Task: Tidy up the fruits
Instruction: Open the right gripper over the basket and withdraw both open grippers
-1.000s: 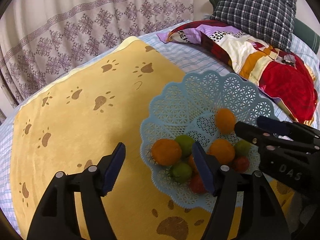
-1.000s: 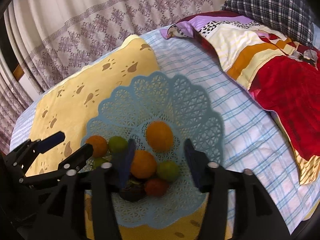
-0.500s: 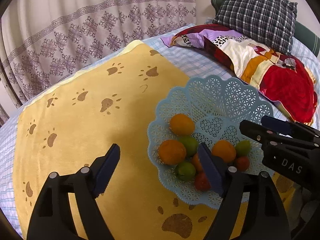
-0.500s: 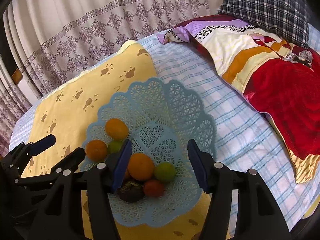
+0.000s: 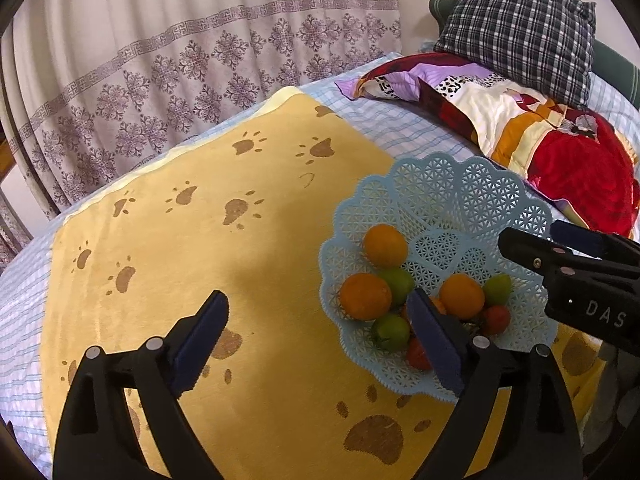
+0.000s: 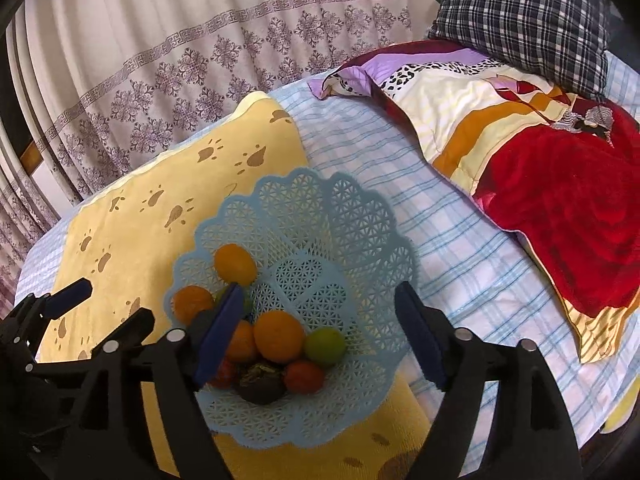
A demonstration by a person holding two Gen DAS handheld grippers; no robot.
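Both my claws opening, nothing gripped: left gripper [image 5: 318, 340], right gripper [image 6: 320, 332]. Risk: oranges [image 6: 279, 336] roll if I bump blue basket [image 6: 360, 216]; soft bed.

Both wrist views look steeply down along their fingers, close over the bed, sharing the blue basket [image 5: 460, 200] [image 6: 344, 216].
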